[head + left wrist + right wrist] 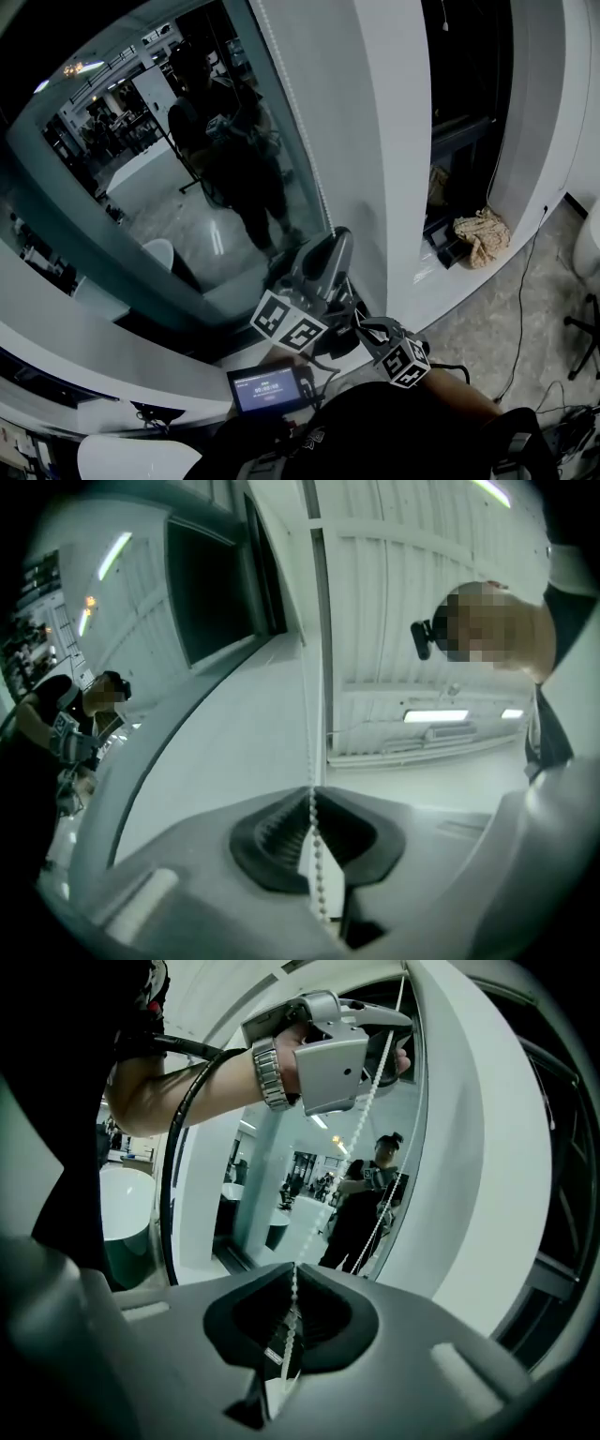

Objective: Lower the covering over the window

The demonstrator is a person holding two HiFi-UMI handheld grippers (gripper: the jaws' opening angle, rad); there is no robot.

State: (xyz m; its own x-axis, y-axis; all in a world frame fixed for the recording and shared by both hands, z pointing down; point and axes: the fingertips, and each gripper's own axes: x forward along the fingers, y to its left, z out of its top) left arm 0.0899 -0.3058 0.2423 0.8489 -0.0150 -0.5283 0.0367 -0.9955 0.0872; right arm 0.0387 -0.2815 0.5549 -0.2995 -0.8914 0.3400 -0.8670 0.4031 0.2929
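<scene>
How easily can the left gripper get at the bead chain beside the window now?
Yes, it seems so: the left gripper is shut on the bead chain, and nothing stands in its way. The right gripper grips the same chain lower down.

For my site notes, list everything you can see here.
Window: one, dark glass, left of white pillar.
Bead chain: one, white, along window's right edge.
Cloth: one, beige, crumpled on right ledge.
Cable: one, black, down to floor at right.
Small screen: one, lit, bottom centre.
Wristwatch: one, silver, left wrist.
Left tongs: one, grey, shut on bead chain, upper.
Right tongs: one, grey, shut on bead chain, below the left.
</scene>
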